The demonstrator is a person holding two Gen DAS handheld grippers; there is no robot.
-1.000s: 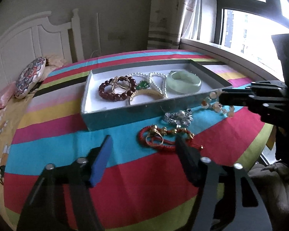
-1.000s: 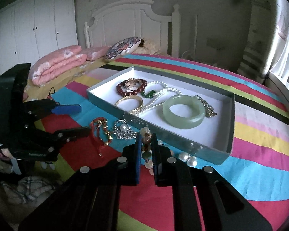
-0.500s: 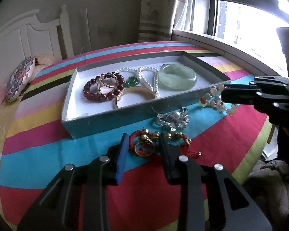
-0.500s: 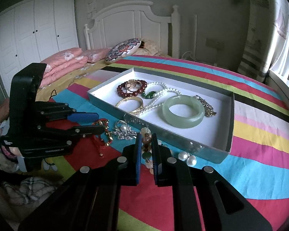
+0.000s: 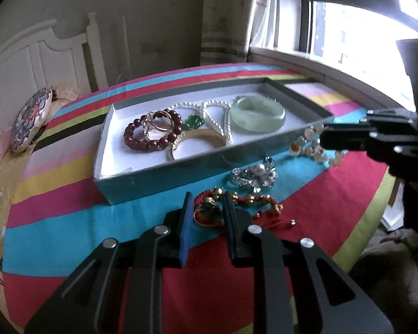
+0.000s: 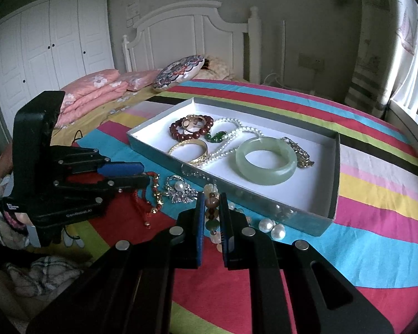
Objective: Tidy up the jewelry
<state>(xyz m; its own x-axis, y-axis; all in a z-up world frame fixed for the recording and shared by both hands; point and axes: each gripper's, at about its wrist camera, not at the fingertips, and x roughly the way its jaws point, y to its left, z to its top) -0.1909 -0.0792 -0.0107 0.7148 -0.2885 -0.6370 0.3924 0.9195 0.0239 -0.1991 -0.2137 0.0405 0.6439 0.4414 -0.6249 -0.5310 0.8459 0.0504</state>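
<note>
A red cord bracelet with gold beads (image 5: pixel 253 200) lies bunched on the striped cloth in front of the grey-green box (image 5: pixel 158 178). My left gripper (image 5: pixel 207 203) has its jaws closing on the bunch's left end, and both pads touch it. From the right wrist view, the left gripper (image 6: pixel 145 172) reaches in from the left onto that bracelet (image 6: pixel 145 206). My right gripper (image 6: pixel 211 203) is shut on a pale and brown stone bead bracelet (image 6: pixel 211 203), beside the box's near wall (image 6: pixel 264 194). In the left wrist view, the right gripper (image 5: pixel 321 136) holds those beads (image 5: pixel 306 144).
The box holds a jade bangle (image 6: pixel 264 161), a dark red bead bracelet (image 6: pixel 192 130), a gold bangle (image 6: pixel 189 150), pearls and a green pendant. A silver pearl brooch (image 5: pixel 253 174) and two loose pearls (image 6: pixel 273 228) lie outside. A bed stands behind, a window sill on the right.
The left gripper's jaws have narrowed from wide apart to tight around the red bracelet's end, and it has edged forward. The right gripper has stayed still, shut on its beads.
</note>
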